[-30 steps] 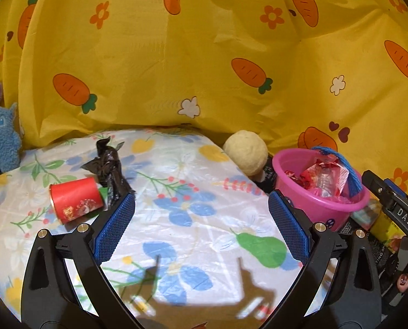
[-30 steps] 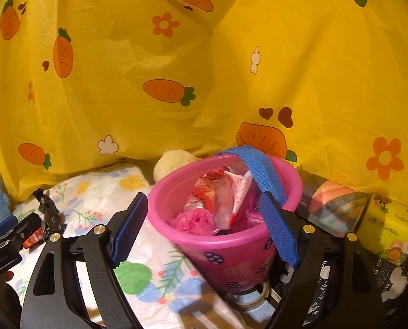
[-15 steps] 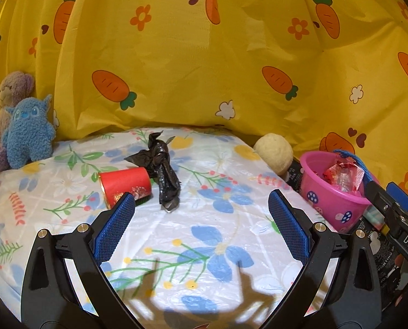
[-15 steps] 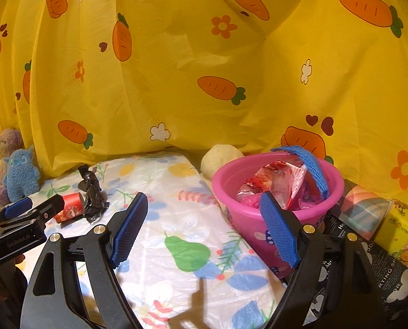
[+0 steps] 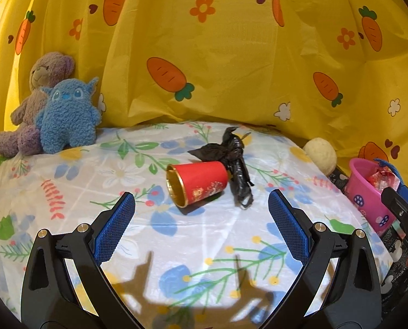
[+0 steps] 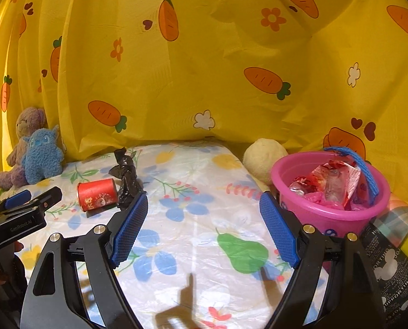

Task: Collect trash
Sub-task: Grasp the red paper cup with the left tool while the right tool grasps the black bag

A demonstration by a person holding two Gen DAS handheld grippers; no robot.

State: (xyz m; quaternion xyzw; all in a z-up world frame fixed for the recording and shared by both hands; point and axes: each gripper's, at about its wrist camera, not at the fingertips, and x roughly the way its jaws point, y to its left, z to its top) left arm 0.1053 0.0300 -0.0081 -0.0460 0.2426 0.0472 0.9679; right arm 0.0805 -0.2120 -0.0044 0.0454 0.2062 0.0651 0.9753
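Both jaws apart, empty. Left gripper point(image 5: 201, 213) faces red cup point(image 5: 197, 183) lying sideways; straddle its body, avoid snagging black bag point(image 5: 235, 161) touching behind.

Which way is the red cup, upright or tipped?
Tipped. The red cup lies on its side on the cloth, gold mouth sideways.

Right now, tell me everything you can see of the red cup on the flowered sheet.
The red cup lies on its side on the flowered sheet, its open mouth turned toward the left wrist camera. It looks like paper, red outside with a small printed design near the base, shiny gold inside and at the rim. Its base touches the crumpled black plastic bag. Nothing grips it.
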